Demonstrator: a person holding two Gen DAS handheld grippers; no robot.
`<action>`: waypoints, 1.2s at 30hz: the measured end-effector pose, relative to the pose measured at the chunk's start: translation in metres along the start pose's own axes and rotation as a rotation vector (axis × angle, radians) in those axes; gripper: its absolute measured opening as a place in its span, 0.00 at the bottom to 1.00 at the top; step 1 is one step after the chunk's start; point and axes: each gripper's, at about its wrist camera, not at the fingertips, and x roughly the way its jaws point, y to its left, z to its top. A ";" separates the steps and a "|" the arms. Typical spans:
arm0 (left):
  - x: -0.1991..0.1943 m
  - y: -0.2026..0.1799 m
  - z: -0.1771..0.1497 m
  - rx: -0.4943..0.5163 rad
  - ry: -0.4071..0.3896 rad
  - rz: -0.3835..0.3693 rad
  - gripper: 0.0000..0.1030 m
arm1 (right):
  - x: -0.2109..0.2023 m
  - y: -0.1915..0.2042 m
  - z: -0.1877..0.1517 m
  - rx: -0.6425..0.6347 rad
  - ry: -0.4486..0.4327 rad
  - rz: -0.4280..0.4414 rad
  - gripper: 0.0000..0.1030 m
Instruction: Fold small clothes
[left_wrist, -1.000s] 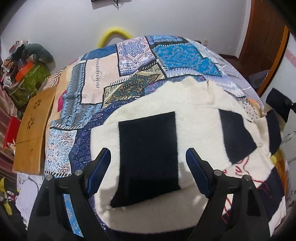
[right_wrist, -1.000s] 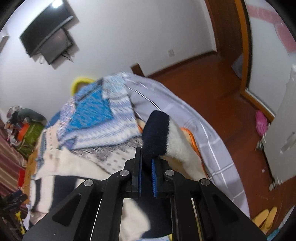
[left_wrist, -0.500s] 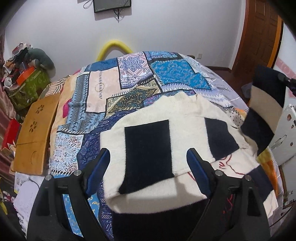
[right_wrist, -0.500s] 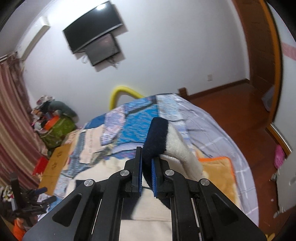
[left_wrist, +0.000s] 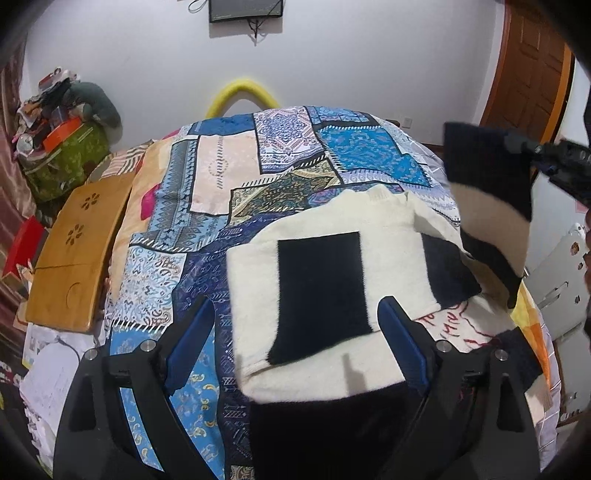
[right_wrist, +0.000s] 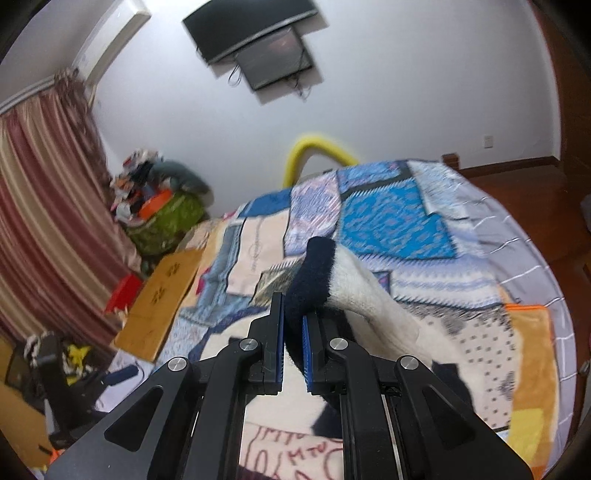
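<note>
A cream knit sweater (left_wrist: 384, 236) with navy blocks lies on a patchwork bedspread (left_wrist: 229, 173); its left sleeve is folded across the chest. My left gripper (left_wrist: 295, 332) is open and empty, hovering over the sweater's lower half. My right gripper (right_wrist: 293, 317) is shut on the navy cuff (right_wrist: 314, 273) of the right sleeve, lifted above the bed. In the left wrist view the right gripper (left_wrist: 532, 151) shows at the right edge, with the sleeve (left_wrist: 491, 206) hanging from it. Red lettering (right_wrist: 295, 446) shows on the sweater's front.
A wooden lap table (left_wrist: 74, 254) leans at the bed's left side. A green bag with clutter (left_wrist: 66, 147) stands by the wall. A yellow foam arch (left_wrist: 240, 92) sits behind the bed. A wooden door (left_wrist: 532, 74) is at the right. A TV (right_wrist: 255, 33) hangs on the wall.
My right gripper has lifted the sleeve cuff higher and swung it left, over the sweater. My left gripper has drawn back a little; it stays open.
</note>
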 end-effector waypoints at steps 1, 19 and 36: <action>0.000 0.003 -0.001 -0.005 0.002 0.001 0.87 | 0.012 0.005 -0.005 -0.008 0.027 0.004 0.07; 0.007 0.037 -0.019 -0.079 0.049 0.033 0.87 | 0.101 0.048 -0.086 -0.118 0.347 0.030 0.11; 0.001 0.012 -0.010 -0.032 0.051 0.046 0.88 | 0.059 0.042 -0.084 -0.171 0.287 0.012 0.46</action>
